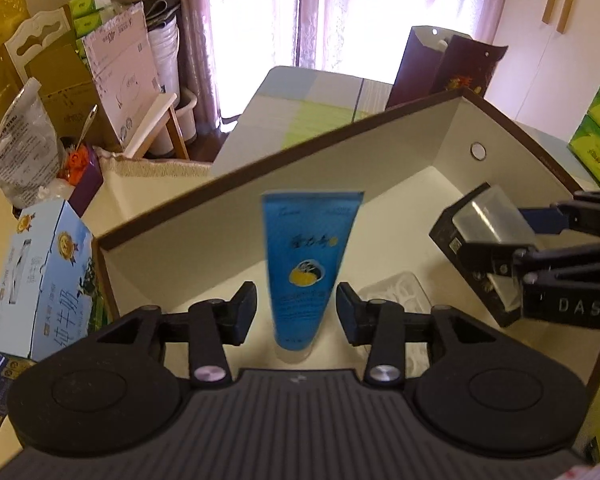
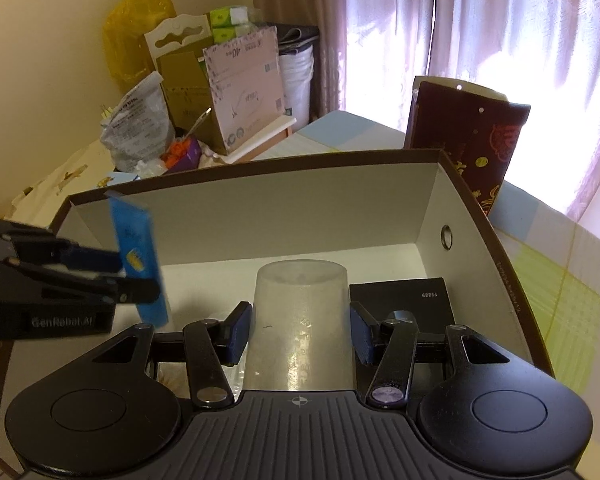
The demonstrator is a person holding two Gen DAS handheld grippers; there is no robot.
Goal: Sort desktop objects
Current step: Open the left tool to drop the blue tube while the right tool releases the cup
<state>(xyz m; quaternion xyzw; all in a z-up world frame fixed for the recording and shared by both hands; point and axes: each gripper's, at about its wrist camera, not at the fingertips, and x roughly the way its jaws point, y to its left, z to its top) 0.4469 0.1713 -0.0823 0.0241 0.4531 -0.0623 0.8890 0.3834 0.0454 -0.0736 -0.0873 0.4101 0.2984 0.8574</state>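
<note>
Cluttered room, curtained window behind; we work over the open brown box (image 1: pixel 172 220). Our left gripper (image 1: pixel 296 312) stands wide apart, blue tube (image 1: pixel 306 268) upright between the pads, touching neither. Our right gripper (image 2: pixel 300 332) brackets a frosted plastic cup (image 2: pixel 302 320); contact unclear. Beyond it a black box (image 2: pixel 404 300) sits inside the brown box, partly hidden.

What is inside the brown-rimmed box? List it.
Blue tube, translucent cup, black carton and a clear plastic tray. The cup covers the box floor beneath it.
</note>
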